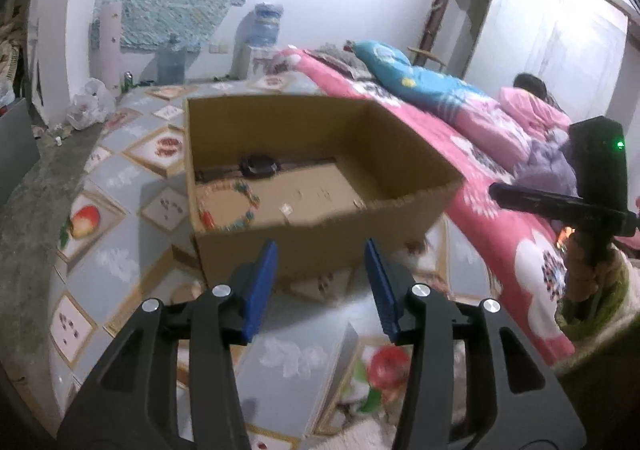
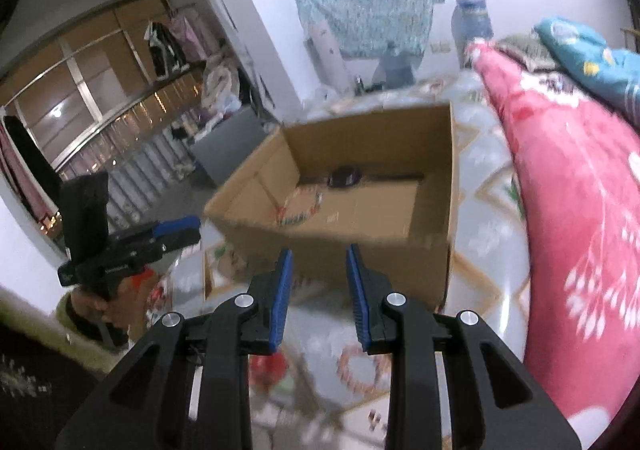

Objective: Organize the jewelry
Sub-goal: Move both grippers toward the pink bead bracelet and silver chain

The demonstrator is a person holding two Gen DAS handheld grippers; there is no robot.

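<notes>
An open cardboard box (image 1: 404,146) (image 2: 248,194) stands on the patterned bed sheet. Inside lie a colourful bead necklace (image 1: 236,206) (image 2: 298,214) at the left and a black watch (image 1: 258,165) (image 2: 344,176) against the far wall. My left gripper (image 1: 322,250) is open and empty, held in front of the box's near wall. My right gripper (image 2: 319,256) is open and empty, also just short of the box's near wall. The left gripper shows in the right wrist view (image 2: 176,230) at the left; the right gripper's body shows in the left wrist view (image 1: 560,206) at the right.
A pink floral quilt (image 1: 500,218) (image 2: 580,210) lies along the right of the box, with a blue pillow (image 1: 404,74) and a person lying behind it. The fruit-patterned sheet (image 1: 132,218) spreads left of the box. A water dispenser (image 1: 266,30) stands by the far wall.
</notes>
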